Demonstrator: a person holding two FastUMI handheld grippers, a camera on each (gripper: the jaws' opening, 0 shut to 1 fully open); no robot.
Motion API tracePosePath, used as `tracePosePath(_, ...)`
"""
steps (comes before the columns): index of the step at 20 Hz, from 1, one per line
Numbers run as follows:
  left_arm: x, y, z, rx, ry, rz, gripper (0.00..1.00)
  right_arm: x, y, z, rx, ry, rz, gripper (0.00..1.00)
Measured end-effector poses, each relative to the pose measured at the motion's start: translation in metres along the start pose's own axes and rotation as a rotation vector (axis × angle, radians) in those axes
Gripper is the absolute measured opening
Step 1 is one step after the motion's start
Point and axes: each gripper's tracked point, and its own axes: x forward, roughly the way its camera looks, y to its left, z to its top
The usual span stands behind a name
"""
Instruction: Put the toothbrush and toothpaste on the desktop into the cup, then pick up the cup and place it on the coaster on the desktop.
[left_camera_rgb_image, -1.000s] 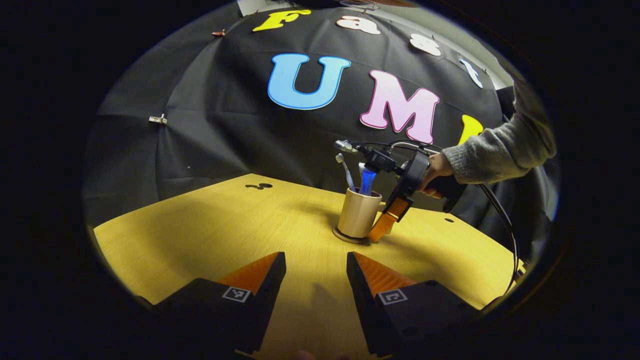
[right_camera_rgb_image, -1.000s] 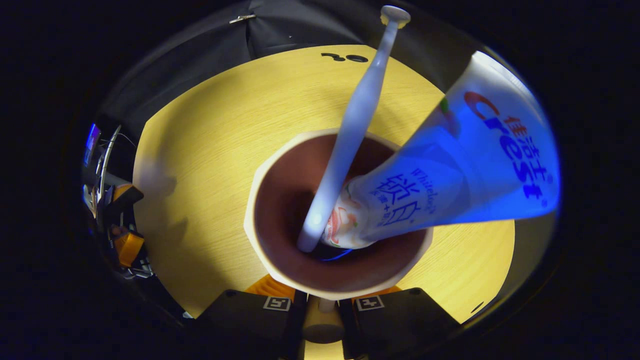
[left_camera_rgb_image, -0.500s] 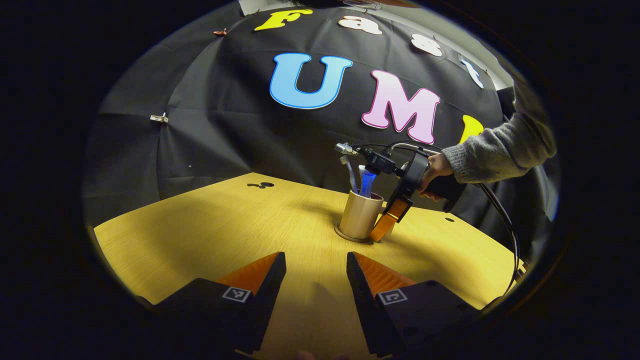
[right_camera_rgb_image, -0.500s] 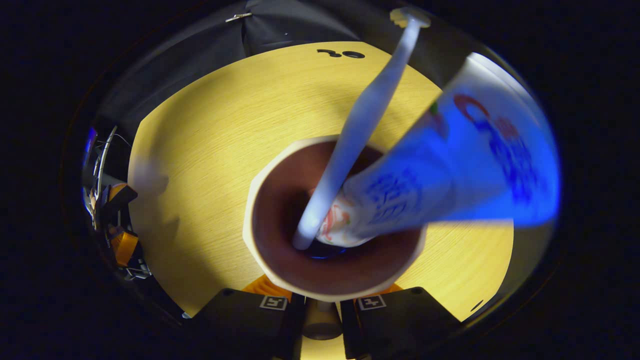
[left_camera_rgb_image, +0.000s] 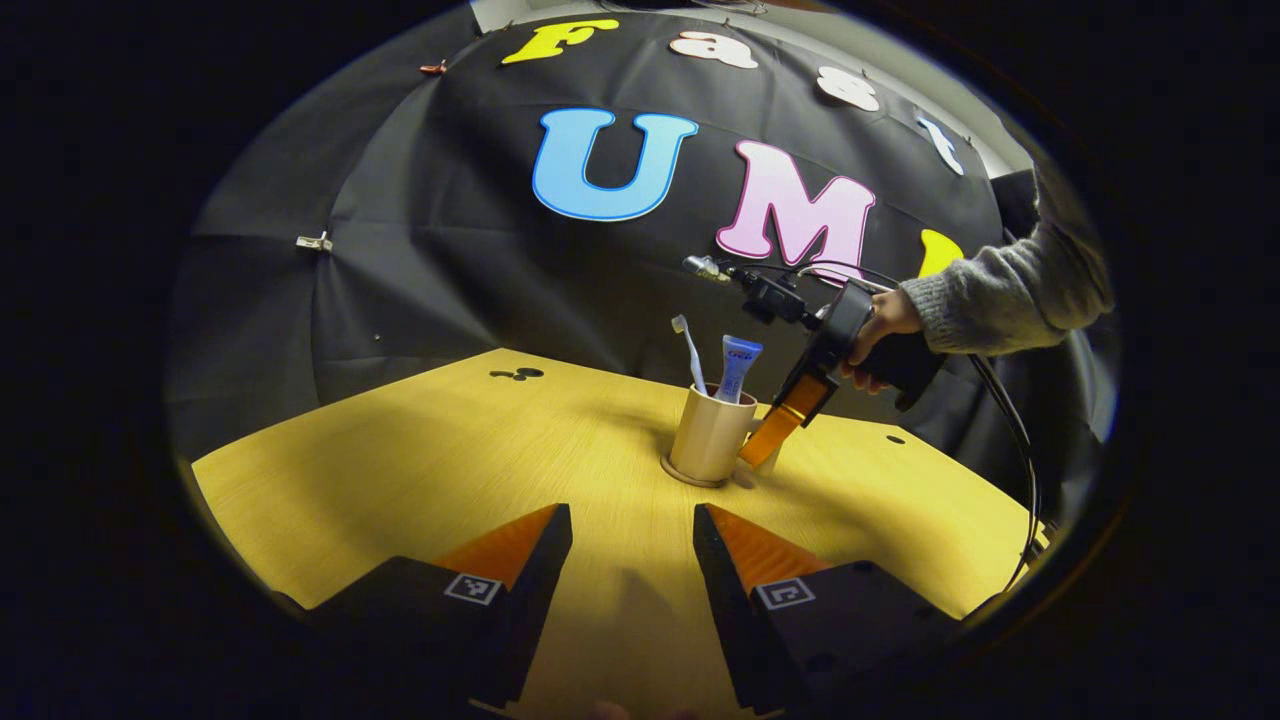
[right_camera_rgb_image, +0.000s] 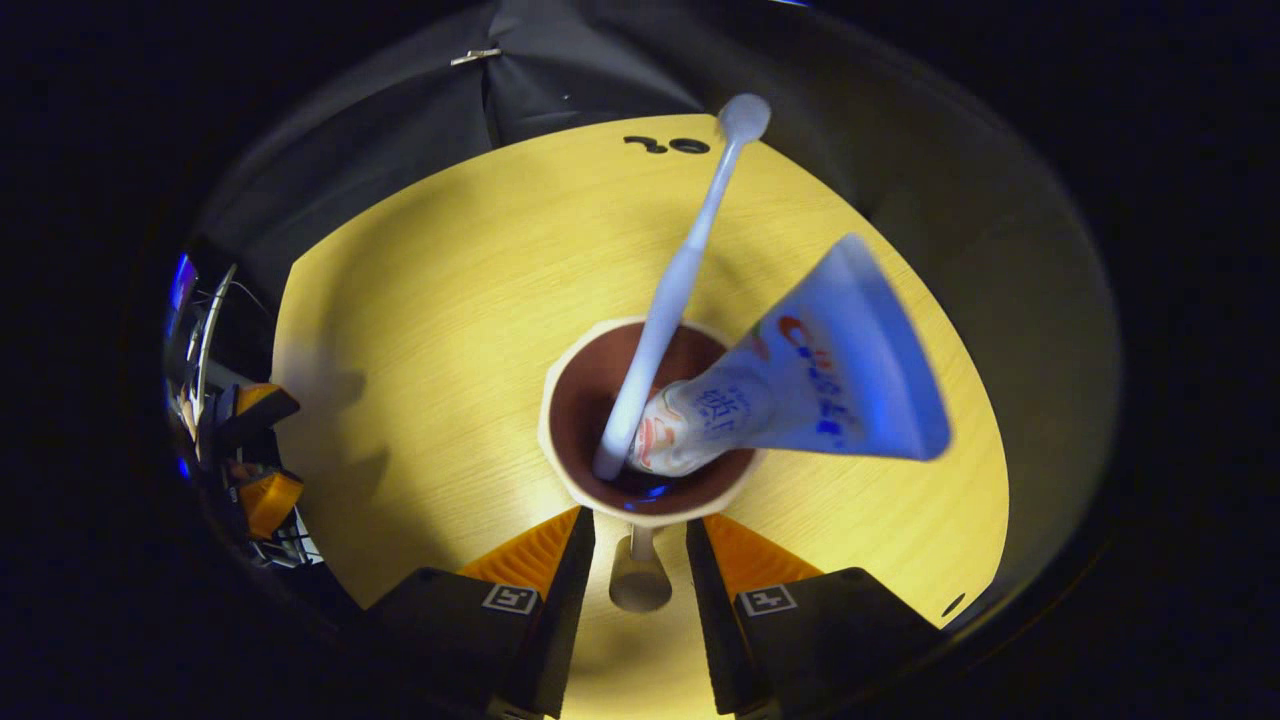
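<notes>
The tan cup (left_camera_rgb_image: 708, 438) stands upright on the round coaster (left_camera_rgb_image: 690, 477) mid-table. In it lean the white toothbrush (left_camera_rgb_image: 688, 350) and the blue-and-white toothpaste tube (left_camera_rgb_image: 738, 367). In the right gripper view I look down into the cup (right_camera_rgb_image: 600, 350), with the toothbrush (right_camera_rgb_image: 670, 290) and toothpaste (right_camera_rgb_image: 830, 380) sticking out. The cup's handle (right_camera_rgb_image: 638, 580) lies between the fingers of my right gripper (right_camera_rgb_image: 640, 520), which is open with a gap on each side. A hand (left_camera_rgb_image: 875, 330) holds that gripper (left_camera_rgb_image: 762, 455) just right of the cup. My left gripper (left_camera_rgb_image: 632, 540) hovers open over the near table.
The yellow wooden table (left_camera_rgb_image: 420, 460) has bare room left of and in front of the cup. Two dark holes (left_camera_rgb_image: 518, 374) mark its far left part, another hole (left_camera_rgb_image: 888, 439) the right. My left gripper (right_camera_rgb_image: 250, 470) also appears at the table's left edge.
The right gripper has let go of the cup's handle and drawn back and up. The cup now looks smaller in its view. The left gripper has barely moved.
</notes>
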Motion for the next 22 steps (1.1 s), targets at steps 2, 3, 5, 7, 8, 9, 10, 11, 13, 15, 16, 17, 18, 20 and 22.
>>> tracePosePath(2,-0.002,-0.006,0.009,0.005,0.000,-0.003,0.77,-0.014,-0.001,0.004,0.022,-0.030,-0.005,0.58)
tracePosePath(3,-0.004,-0.008,0.013,0.008,0.002,-0.004,0.77,-0.023,-0.001,0.006,0.035,-0.044,-0.006,0.58)
tracePosePath(5,-0.009,-0.013,0.024,0.013,0.006,-0.005,0.77,-0.044,0.001,0.007,0.065,-0.076,-0.003,0.57)
tracePosePath(7,-0.015,-0.019,0.041,0.015,0.011,-0.011,0.77,-0.069,0.004,0.009,0.090,-0.121,0.000,0.57)
tracePosePath(8,-0.020,-0.023,0.050,0.014,0.012,-0.015,0.77,-0.084,0.008,0.011,0.107,-0.154,0.004,0.57)
tracePosePath(9,-0.024,-0.028,0.062,0.012,0.011,-0.021,0.77,-0.102,0.012,0.013,0.120,-0.190,0.008,0.57)
tracePosePath(10,-0.027,-0.033,0.075,0.009,0.006,-0.027,0.77,-0.120,0.015,0.015,0.133,-0.229,0.005,0.57)
tracePosePath(11,-0.031,-0.037,0.088,0.006,0.003,-0.034,0.77,-0.138,0.017,0.018,0.145,-0.267,-0.001,0.57)
tracePosePath(13,-0.039,-0.047,0.115,0.014,-0.011,-0.047,0.77,-0.175,0.024,0.024,0.166,-0.349,-0.001,0.57)
tracePosePath(15,-0.044,-0.055,0.143,0.018,-0.026,-0.056,0.77,-0.206,0.031,0.031,0.183,-0.418,-0.002,0.57)
tracePosePath(16,-0.046,-0.058,0.158,0.019,-0.032,-0.058,0.77,-0.222,0.036,0.036,0.202,-0.465,-0.006,0.57)
tracePosePath(17,-0.050,-0.060,0.172,0.023,-0.040,-0.057,0.77,-0.238,0.042,0.042,0.219,-0.513,-0.002,0.57)
tracePosePath(18,-0.052,-0.062,0.188,0.033,-0.049,-0.056,0.77,-0.254,0.048,0.048,0.227,-0.569,-0.003,0.56)
tracePosePath(20,-0.058,-0.072,0.219,0.056,-0.070,-0.064,0.77,-0.287,0.061,0.051,0.217,-0.657,-0.006,0.55)
tracePosePath(22,-0.063,-0.085,0.244,0.074,-0.090,-0.089,0.77,-0.315,0.073,0.055,0.227,-0.743,-0.013,0.56)
